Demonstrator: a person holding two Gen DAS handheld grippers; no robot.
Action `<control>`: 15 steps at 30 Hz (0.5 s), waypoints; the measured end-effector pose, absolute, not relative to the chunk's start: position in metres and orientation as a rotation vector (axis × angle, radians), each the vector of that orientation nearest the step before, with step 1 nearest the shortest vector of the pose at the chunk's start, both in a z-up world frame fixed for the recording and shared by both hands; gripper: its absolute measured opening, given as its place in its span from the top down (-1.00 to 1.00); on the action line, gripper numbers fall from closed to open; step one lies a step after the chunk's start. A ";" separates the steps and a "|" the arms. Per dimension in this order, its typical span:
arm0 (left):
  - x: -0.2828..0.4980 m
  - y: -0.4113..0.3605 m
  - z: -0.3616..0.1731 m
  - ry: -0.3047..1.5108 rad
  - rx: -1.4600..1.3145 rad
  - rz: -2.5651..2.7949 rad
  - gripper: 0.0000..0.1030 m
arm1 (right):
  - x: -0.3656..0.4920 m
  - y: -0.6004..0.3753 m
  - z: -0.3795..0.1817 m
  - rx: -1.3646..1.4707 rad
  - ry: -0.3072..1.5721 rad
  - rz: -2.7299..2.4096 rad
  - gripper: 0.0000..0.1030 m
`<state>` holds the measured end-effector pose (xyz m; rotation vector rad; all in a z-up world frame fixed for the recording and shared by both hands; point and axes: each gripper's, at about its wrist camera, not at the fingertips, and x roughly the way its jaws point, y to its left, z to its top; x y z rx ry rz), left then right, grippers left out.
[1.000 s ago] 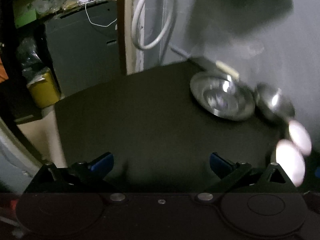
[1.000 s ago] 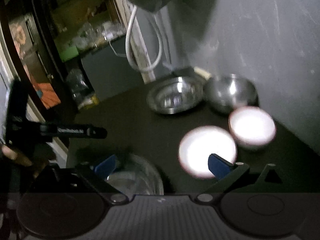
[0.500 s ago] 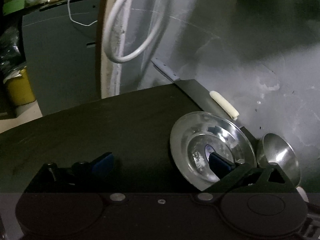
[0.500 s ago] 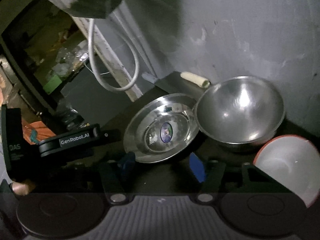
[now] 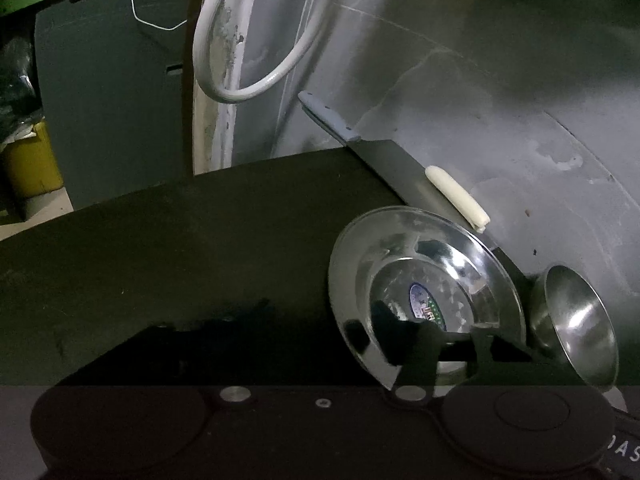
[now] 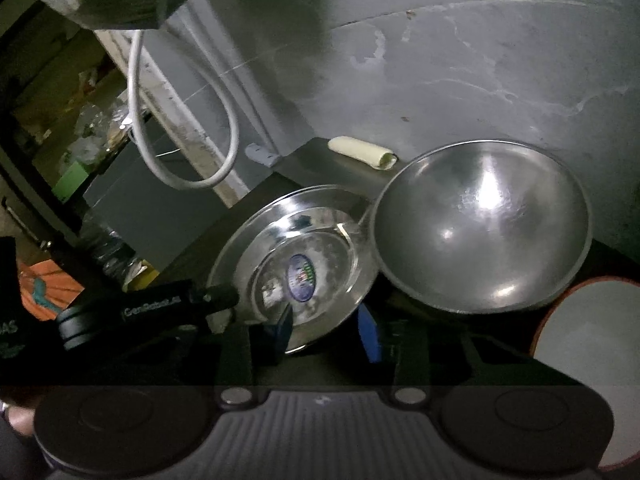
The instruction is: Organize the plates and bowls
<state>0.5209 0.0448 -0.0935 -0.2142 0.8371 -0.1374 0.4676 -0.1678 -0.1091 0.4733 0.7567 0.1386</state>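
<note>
A shiny steel plate [image 6: 304, 256] with a sticker in its middle lies on the dark table, also in the left wrist view [image 5: 424, 296]. My right gripper [image 6: 328, 332] has its blue-padded fingers around the plate's near rim, one pad over the plate and one beside it, with a gap still showing. A large steel bowl [image 6: 484, 232] stands right of the plate, touching it, and shows in the left wrist view [image 5: 576, 320]. A white bowl with a red rim [image 6: 592, 360] is at the far right. My left gripper [image 5: 320, 340] is open; its right finger overlaps the plate.
A grey wall rises right behind the dishes. A cream roll [image 6: 360, 152] and a knife with a grey handle [image 5: 328, 116] lie along the table's back edge. A white cable loop [image 5: 244, 60] hangs at the left. The dark table [image 5: 180, 240] stretches left.
Both grippers have moved forward toward the steel plate. My right gripper's fingers have narrowed around the plate's near rim. The white plate has left the right wrist view.
</note>
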 end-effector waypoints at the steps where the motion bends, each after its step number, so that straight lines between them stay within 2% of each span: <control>1: 0.522 0.044 -0.093 0.838 -0.217 -0.142 0.12 | 0.469 -0.169 -0.110 0.476 0.760 0.132 0.35; 6: 0.523 0.045 -0.093 0.843 -0.243 -0.185 0.62 | 0.471 -0.171 -0.117 0.495 0.765 0.131 0.58; 15: 0.506 0.045 -0.087 0.820 -0.200 -0.197 0.62 | 0.461 -0.172 -0.111 0.478 0.762 0.169 0.60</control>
